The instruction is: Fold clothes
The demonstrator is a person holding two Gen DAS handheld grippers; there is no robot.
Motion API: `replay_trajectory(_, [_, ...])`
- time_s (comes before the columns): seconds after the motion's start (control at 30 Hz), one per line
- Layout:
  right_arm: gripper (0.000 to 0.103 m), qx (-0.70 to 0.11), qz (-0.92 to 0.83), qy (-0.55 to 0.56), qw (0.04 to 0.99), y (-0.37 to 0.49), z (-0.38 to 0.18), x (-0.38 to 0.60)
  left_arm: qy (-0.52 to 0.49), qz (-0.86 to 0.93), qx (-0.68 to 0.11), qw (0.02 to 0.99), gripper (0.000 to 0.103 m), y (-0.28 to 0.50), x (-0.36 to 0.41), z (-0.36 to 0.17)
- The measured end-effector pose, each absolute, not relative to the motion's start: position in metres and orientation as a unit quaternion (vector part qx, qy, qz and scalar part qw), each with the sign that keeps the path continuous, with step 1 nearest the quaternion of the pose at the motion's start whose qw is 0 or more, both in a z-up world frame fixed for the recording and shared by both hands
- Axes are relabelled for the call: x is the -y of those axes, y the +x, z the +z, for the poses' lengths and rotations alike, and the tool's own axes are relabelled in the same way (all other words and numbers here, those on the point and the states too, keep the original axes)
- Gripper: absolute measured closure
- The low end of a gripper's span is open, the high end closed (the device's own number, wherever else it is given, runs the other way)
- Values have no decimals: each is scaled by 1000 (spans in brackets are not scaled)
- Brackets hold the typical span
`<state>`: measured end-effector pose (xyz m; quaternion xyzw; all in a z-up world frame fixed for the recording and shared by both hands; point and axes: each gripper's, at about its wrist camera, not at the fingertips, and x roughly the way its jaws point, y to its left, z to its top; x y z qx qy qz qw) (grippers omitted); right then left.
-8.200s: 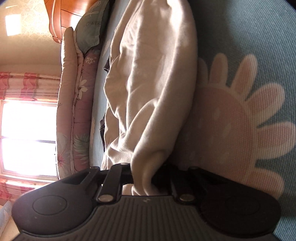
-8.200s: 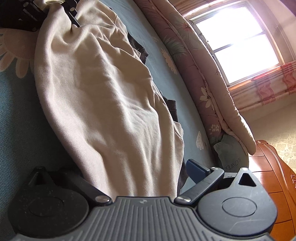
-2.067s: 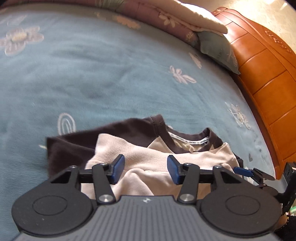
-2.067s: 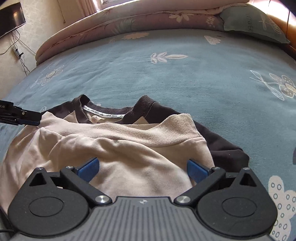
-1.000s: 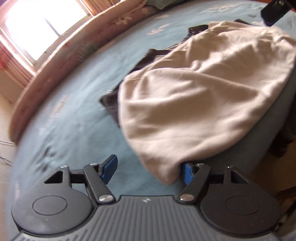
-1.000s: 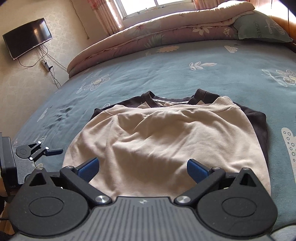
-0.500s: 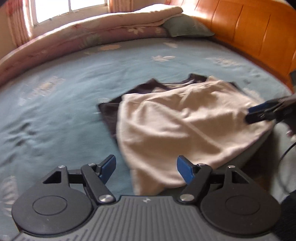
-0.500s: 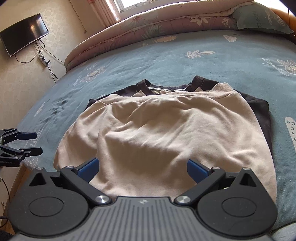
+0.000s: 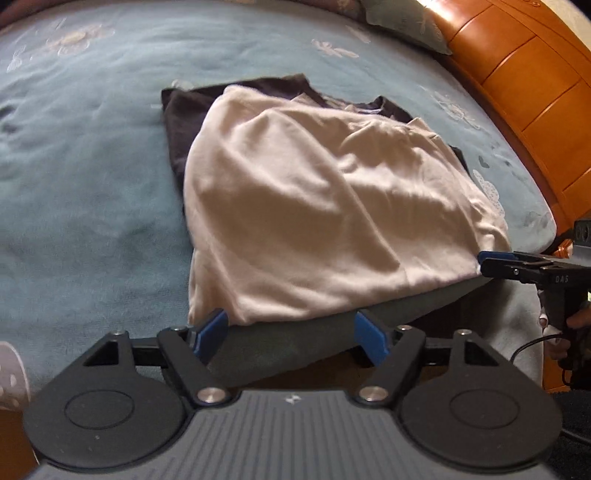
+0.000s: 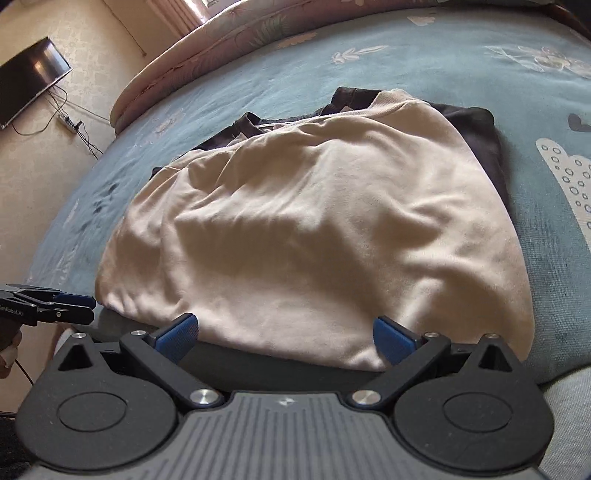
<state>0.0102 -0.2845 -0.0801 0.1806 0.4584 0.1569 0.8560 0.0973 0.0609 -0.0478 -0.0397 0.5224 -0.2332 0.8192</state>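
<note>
Beige, soft knit sweatshirt [image 10: 306, 229] with dark ribbed collar and sleeves lies folded and rumpled on the teal flowered bedspread [image 9: 85, 155], its hem at the bed's near edge. I see my left gripper [image 9: 291, 330], jaws just widening, and right gripper [image 10: 288, 334] both gaping, nothing clamped.

A bed [image 9: 92, 155] covered in a blue-green sheet printed with pale flowers carries everything here. Near its front edge lies a cream sweatshirt [image 9: 314, 206] with dark brown sleeves and collar, folded over on itself, its lower hem reaching the edge of the mattress. Along the far side lies a rolled floral quilt [image 10: 229, 40], and a grey-green pillow [image 9: 406, 18] rests by the orange wooden headboard [image 9: 524, 81].
</note>
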Motion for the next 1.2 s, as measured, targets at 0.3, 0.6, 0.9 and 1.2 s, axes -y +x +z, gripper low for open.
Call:
replay_trajectory(0.3, [0, -439, 132, 208, 864, 9, -77, 300, -45, -212, -504, 836, 21, 136, -15, -49])
replay_trajectory(0.6, [0, -387, 114, 236, 884, -5, -58, 335, -57, -154, -527, 834, 12, 135, -5, -77])
replay_trajectory(0.9, [0, -406, 82, 264, 871, 2, -86, 352, -46, -172, -494, 851, 12, 131, 16, -45])
replay_trajectory(1.2, [0, -354, 114, 249, 894, 29, -61, 342, -39, -180, -486, 854, 12, 138, 37, -42])
